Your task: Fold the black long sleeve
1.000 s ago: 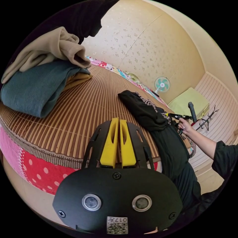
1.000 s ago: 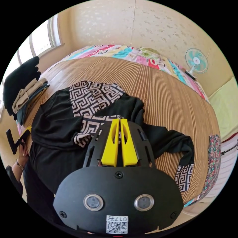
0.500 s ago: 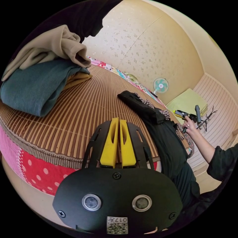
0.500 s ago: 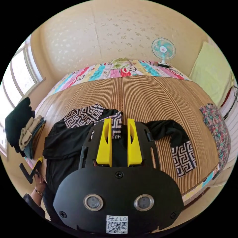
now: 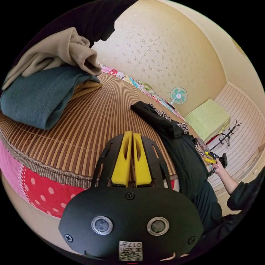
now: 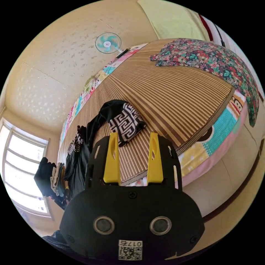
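The black long sleeve [image 5: 179,149] lies crumpled on the bamboo mat [image 5: 91,124], its body hanging over the bed's near edge. My left gripper [image 5: 132,134] hovers shut and empty over the mat's edge, to the left of the garment. A hand holds my right gripper [image 5: 210,158] beyond the garment, low beside the bed. In the right gripper view, my right gripper [image 6: 133,135] is open and empty, just short of a sleeve's black-and-white patterned cuff [image 6: 125,121]. The rest of the black garment [image 6: 80,160] stretches away along the mat [image 6: 171,93].
A stack of folded clothes [image 5: 41,91] in beige, teal and mustard sits on the mat's left. A floral cloth [image 6: 209,58] lies at the bed's far corner. A small fan [image 6: 108,42] stands by the wall, and a window [image 6: 19,171] is behind the stack.
The right gripper let go of the garment, opened wide and dropped to the bed's edge facing the patterned cuff. The left gripper stayed shut in place.
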Action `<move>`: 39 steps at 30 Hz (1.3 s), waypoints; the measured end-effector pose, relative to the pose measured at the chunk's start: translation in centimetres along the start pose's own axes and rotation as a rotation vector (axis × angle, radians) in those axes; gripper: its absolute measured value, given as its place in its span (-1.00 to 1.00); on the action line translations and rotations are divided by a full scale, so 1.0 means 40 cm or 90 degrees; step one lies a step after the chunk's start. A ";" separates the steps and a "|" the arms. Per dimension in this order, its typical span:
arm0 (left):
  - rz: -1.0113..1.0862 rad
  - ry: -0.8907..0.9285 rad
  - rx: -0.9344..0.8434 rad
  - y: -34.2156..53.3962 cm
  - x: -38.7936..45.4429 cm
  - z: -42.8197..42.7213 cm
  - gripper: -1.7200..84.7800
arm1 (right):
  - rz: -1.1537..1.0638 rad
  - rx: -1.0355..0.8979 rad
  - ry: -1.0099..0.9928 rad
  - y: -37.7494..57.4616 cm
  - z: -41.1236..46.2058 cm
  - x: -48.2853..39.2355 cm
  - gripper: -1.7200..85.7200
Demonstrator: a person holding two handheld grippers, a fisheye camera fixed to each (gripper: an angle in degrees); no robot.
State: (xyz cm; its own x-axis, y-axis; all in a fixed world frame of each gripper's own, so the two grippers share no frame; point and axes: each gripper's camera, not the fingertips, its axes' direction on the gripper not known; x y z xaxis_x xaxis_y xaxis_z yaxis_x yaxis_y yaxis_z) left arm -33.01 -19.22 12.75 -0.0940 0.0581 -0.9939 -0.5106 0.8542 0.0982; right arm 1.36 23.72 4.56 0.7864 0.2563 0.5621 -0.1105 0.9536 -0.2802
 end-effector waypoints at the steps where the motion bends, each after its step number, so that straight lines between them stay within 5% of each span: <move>1: -0.001 0.001 0.000 -0.004 -0.001 -0.005 -0.98 | -0.053 -0.024 -0.020 -0.017 0.020 -0.026 -0.71; 5: -0.007 0.008 0.000 -0.016 -0.009 -0.021 -0.98 | -0.207 -0.171 0.048 -0.062 0.082 -0.079 -0.90; 12: -0.015 0.029 0.001 -0.029 -0.026 -0.043 -0.98 | -0.041 0.083 0.357 -0.133 -0.270 0.123 -0.90; 16: -0.019 0.046 0.002 -0.035 -0.036 -0.055 -0.98 | 0.112 0.113 0.275 -0.116 -0.411 0.308 -0.73; 22: -0.015 0.060 0.000 -0.043 -0.037 -0.069 -0.98 | 0.155 0.120 0.049 0.039 -0.378 0.399 -0.66; 29: -0.016 0.062 0.000 -0.048 -0.033 -0.082 -0.98 | 0.074 0.048 0.105 -0.006 -0.261 0.305 -0.66; 33: -0.016 0.062 0.000 -0.048 -0.030 -0.086 -0.98 | 0.200 -0.038 0.141 -0.062 -0.165 0.321 -0.73; 36: -0.016 0.064 0.000 -0.048 -0.028 -0.090 -0.98 | 0.200 -0.029 0.194 -0.104 -0.152 0.268 -0.89; 39: -0.017 0.068 0.001 -0.047 -0.027 -0.091 -0.98 | 0.024 0.105 0.133 -0.115 -0.189 0.039 -0.92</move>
State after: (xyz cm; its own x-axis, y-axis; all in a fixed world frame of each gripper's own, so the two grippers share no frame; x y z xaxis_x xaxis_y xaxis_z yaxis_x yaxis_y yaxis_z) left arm -35.07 -22.79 13.83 -0.1718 -0.0199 -0.9849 -0.5128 0.8555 0.0722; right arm 7.69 18.53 0.84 0.8863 0.2706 0.3758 -0.2266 0.9612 -0.1576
